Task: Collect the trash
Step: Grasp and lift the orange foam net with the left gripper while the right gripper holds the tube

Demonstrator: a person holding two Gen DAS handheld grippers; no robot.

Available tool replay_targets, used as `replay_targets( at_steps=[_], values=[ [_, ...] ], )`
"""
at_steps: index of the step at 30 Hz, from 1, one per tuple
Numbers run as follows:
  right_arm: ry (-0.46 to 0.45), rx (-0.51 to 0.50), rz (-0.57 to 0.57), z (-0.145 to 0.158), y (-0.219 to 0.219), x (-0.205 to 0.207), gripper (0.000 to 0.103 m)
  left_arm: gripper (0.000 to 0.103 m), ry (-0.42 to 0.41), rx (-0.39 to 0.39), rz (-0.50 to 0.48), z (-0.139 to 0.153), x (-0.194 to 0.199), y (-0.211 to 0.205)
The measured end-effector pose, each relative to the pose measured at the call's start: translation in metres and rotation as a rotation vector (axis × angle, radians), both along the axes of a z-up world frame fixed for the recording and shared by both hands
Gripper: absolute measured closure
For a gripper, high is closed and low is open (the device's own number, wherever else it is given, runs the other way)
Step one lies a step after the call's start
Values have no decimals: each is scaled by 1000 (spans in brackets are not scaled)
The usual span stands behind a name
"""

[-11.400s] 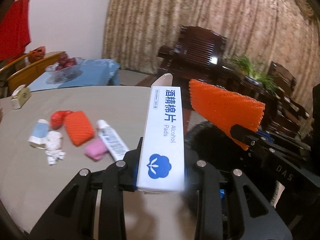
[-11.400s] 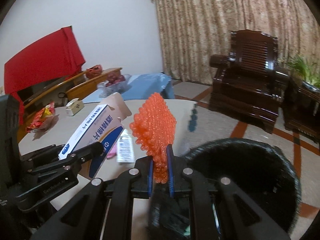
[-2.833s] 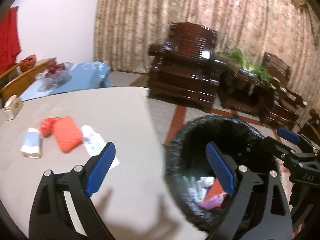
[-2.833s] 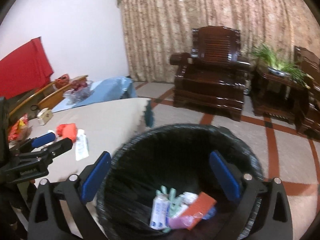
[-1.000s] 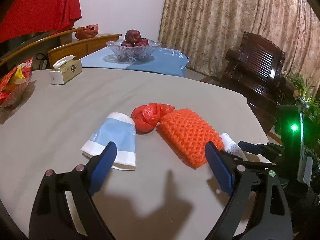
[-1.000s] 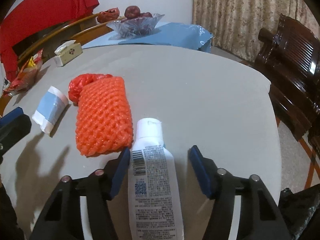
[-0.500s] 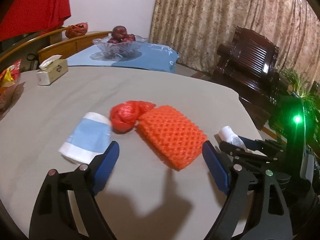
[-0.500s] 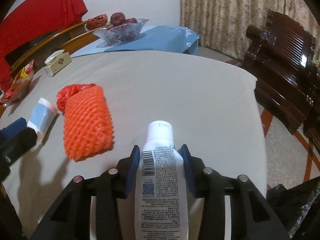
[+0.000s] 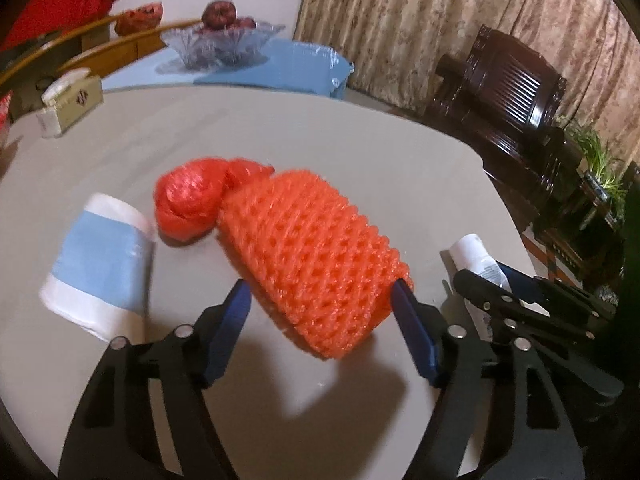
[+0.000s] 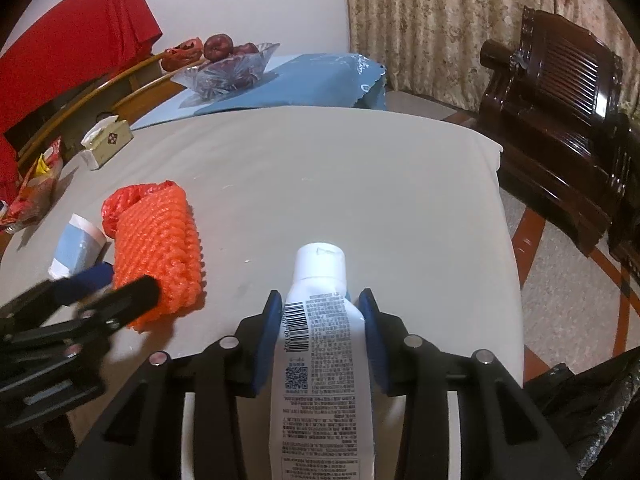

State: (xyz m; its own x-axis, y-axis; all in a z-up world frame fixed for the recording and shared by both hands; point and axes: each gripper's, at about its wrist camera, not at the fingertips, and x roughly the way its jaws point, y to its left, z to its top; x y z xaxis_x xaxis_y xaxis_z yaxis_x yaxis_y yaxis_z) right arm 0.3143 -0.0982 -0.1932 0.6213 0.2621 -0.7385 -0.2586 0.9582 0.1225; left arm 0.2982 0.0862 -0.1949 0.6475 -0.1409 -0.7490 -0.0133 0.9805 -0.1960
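So from where I'm standing the white tube (image 10: pixel 320 344) is the piece of trash being dealt with right now: it lies flat on the grey table (image 10: pixel 360 184), cap pointing away from the person, and the right gripper (image 10: pixel 322 308) has its blue pads pressed up against both sides of the tube's shoulder, so I'd call that a pinch on it, though it looks like it hasn't left the tabletop yet. Just to its left sits the orange foam net (image 9: pixel 316 256), and the left gripper (image 9: pixel 320 296) is straddling the near end of it with the fingers spread wide; the right-hand pad looks like it's touching the net's edge, the other one is clear of it. So my read is both hands are in the grab stage, right a bit ahead of left. Behind the net there's a scrunched red plastic bag (image 9: pixel 188 204) touching its far end, and a blue-and-white packet (image 9: pixel 100 272) off to the side, both untouched. Next thing needed, I reckon, is for the left one to squeeze in on the net (it's squishy, so it'll need to close a lot), then both lift and swing over to the black bin bag (image 10: pixel 600 420) peeking in at the table's near right edge. Tissue box (image 10: pixel 106 140) and fruit bowl (image 10: pixel 228 66) further back aren't part of this.
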Motion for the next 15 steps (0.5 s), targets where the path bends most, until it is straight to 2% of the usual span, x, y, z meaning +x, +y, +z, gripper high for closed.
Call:
replay_targets(
  at_steps=[6,9,15],
  values=[
    [11,14,0,0,-4,-2,64,66,3,-45,-38,-4,3,-6],
    [10,14,-1,1,-5,-4,65,72,-16,-27,-56,0,-2,-12],
    [10,41,-7,7,-11,-14,65,74,-60,-22,-54,15,-18,-12]
  ],
)
